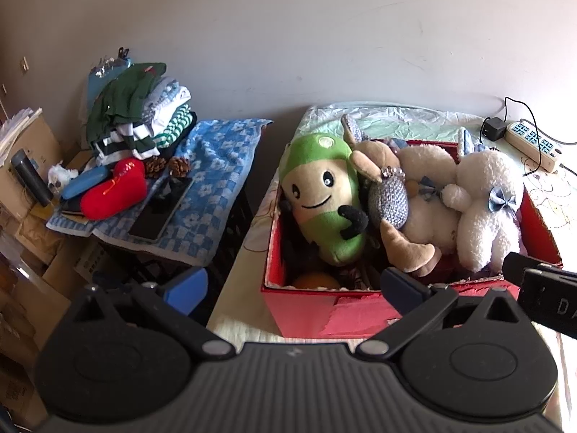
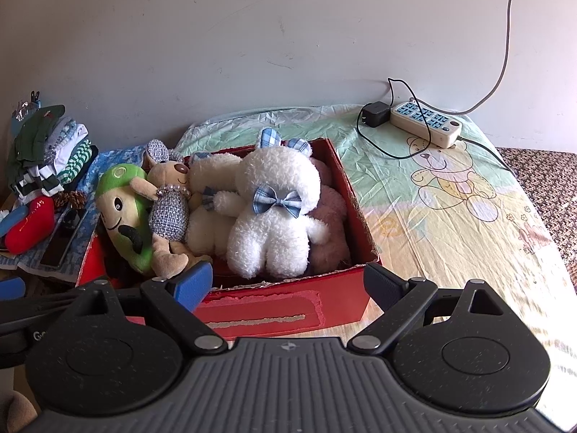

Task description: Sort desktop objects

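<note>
Both the left tool (image 1: pixel 294 285) and the right tool (image 2: pixel 288 281) hang spread and empty just in front of the red box (image 2: pixel 288 310), which sits on the worktop (image 2: pixel 450 234). The plush toys (image 2: pixel 274 213) lie packed inside it, probably already sorted; the power strip (image 2: pixel 425 128) stays apart by the wall.

Daylight from right of both frames; glare blows out sheet (image 2: pixel 468 216) at lower right. Left clutter dimmer, shadowed. Strong fisheye bending, dark vignette at upper corners. Centre sharp; slight blur far right edge.
</note>
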Available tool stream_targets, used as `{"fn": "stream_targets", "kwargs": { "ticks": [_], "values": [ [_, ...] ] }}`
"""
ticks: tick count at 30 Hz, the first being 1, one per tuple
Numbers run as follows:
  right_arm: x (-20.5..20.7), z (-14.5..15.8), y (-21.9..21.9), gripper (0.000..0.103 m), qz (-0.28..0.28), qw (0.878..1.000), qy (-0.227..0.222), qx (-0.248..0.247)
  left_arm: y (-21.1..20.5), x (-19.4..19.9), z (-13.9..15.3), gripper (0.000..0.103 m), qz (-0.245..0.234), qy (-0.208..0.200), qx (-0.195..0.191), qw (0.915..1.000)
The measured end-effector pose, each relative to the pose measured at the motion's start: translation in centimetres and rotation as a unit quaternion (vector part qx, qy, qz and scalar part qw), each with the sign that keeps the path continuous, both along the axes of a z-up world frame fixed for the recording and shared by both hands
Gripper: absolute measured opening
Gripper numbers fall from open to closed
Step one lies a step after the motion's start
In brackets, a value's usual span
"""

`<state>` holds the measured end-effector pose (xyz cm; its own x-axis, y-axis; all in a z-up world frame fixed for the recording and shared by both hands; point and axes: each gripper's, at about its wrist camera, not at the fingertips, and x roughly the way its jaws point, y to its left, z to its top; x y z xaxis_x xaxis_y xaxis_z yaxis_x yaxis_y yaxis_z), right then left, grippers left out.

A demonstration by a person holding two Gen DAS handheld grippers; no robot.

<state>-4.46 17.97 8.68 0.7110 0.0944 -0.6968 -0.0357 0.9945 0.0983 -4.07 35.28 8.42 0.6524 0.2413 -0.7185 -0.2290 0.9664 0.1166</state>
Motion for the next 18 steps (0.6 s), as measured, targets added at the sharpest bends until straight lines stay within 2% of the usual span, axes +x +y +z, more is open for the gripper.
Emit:
{"fn": "stream_targets", "kwargs": {
  "ticks": [18],
  "values": [
    [-0.86, -0.10, 0.41, 0.093, 0.005, 1.000, -0.003, 0.000, -0.07, -0.68, -0.38, 0.102, -0.002, 0.005, -0.007, 1.0000]
  ]
}}
